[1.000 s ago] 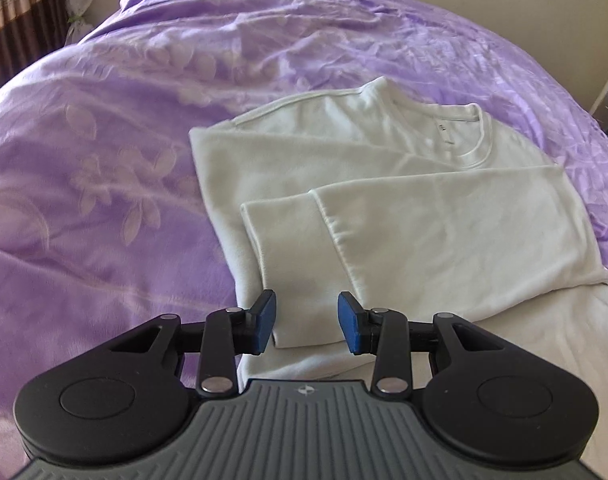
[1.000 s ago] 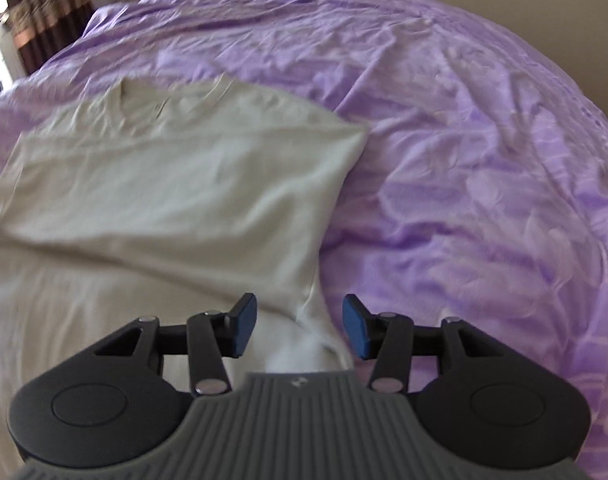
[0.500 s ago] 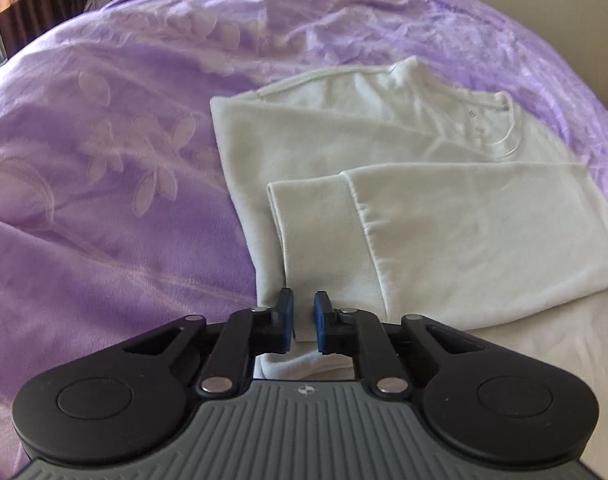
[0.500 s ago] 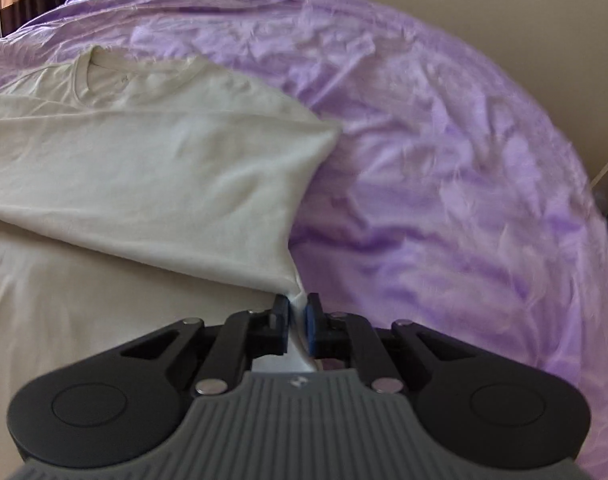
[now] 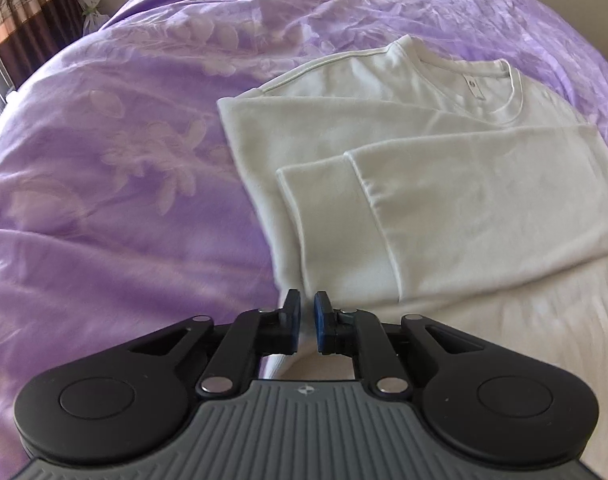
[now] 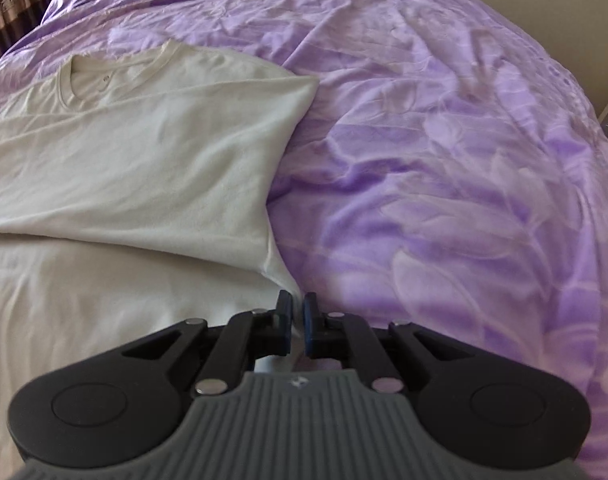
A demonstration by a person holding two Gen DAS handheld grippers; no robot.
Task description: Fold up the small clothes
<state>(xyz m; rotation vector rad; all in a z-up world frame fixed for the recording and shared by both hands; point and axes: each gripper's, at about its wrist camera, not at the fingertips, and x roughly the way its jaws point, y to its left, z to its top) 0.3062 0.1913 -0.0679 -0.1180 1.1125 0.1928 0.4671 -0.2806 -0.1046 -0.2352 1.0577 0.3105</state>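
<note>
A white long-sleeved shirt (image 5: pixel 444 200) lies on the purple bedspread (image 5: pixel 124 160), collar at the far end, both sleeves folded across its body. My left gripper (image 5: pixel 307 322) is shut on the shirt's near left hem corner. In the right wrist view the same shirt (image 6: pixel 144 168) fills the left half. My right gripper (image 6: pixel 298 318) is shut on the shirt's near right hem corner. The cloth between the pads is mostly hidden by the fingers.
The purple bedspread (image 6: pixel 444 160) is wrinkled and spreads wide to the right of the shirt and to its left. A dark patterned curtain (image 5: pixel 28 12) hangs at the far left. A pale wall runs behind the bed.
Both grippers were open a second ago; they closed on the shirt's near hem corners and have stayed shut. Both have shifted slightly since.
</note>
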